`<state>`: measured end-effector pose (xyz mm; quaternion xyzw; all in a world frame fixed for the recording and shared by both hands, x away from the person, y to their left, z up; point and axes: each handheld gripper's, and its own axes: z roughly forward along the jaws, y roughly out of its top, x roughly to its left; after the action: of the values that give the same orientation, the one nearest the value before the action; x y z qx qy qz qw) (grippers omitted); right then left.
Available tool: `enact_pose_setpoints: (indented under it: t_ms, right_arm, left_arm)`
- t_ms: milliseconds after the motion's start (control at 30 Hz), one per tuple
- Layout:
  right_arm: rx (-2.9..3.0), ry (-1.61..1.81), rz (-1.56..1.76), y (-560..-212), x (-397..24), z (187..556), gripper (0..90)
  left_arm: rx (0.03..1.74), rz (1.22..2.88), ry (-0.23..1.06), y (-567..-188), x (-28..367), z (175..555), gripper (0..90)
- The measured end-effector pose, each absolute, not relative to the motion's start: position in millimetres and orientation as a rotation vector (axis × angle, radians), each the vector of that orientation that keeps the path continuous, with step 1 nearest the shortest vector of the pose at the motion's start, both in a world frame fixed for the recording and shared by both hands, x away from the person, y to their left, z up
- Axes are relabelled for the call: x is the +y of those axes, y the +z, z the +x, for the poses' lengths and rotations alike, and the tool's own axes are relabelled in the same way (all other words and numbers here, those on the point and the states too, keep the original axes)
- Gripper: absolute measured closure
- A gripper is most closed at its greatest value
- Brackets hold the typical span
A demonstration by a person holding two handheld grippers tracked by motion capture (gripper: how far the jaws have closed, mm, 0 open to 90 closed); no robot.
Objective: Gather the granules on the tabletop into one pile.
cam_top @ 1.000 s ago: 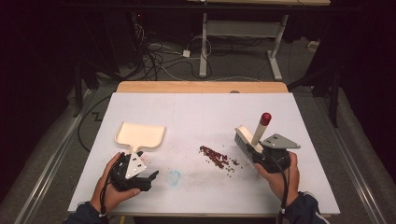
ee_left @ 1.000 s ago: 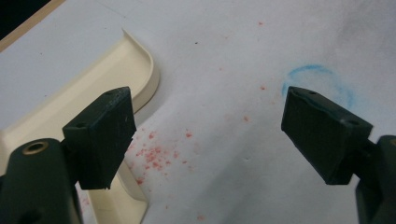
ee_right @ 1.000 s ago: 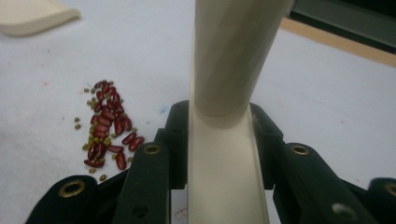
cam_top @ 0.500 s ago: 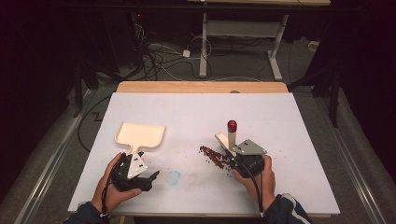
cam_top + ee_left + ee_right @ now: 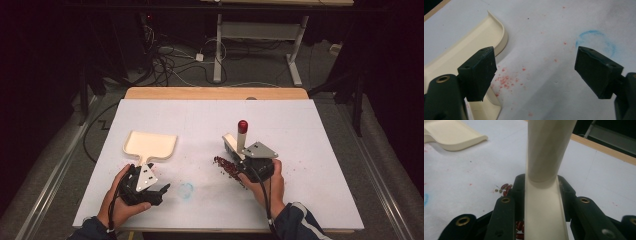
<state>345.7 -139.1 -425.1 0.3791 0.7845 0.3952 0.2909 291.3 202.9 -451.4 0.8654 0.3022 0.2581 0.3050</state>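
**Q:** Where are the working items located, and what is held?

**A:** A cream brush with a red-tipped handle is clamped between the closed jaws of the right tongs; in the right gripper view the handle is seen rising between the jaws. The brush head is set against a small heap of red beans near the middle of the counter. A cream dustpan lies flat on the counter at the left, its short handle toward the person. The left tongs are held just behind that handle with the jaws spread wide and nothing between them.

**Q:** How is the dustpan expected to handle?

**A:** It is judged to be light, rigid moulded plastic with a smooth, somewhat slippery finish. Sliding under brush pressure is to be expected unless it is held down.

**Q:** Where should hold be taken?

**A:** The short handle is recommended, gripped across its width, close to the pan body. The thin front lip should be avoided.

**Q:** And the beans?

**A:** They are judged hard, small and prone to rolling. Short, low strokes are advised. Red specks are already scattered over the counter, beside a blue ring mark.
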Motion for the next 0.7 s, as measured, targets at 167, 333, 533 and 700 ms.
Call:
enact_pose_setpoints:
  t_ms: [167, 333, 533, 700]
  right_arm:
    - [2.106, 1.12, 1.0, -414.0, -158.4, 339.6, 66.8]
    - [2.138, 1.208, 0.853, -395.3, -190.6, 329.2, 66.8]
    - [2.171, 1.275, 0.797, -379.4, -238.5, 315.6, 66.8]
    - [2.259, 1.223, 0.768, -386.1, -260.1, 293.7, 66.8]
  left_arm:
    - [0.804, 2.286, 0.688, -450.8, 203.1, 290.6, 17.0]
    - [0.8, 2.291, 0.691, -450.7, 202.8, 290.4, 16.9]
    - [0.798, 2.291, 0.691, -450.8, 203.2, 290.4, 16.9]
    - [0.789, 2.305, 0.699, -451.0, 201.1, 290.0, 17.0]
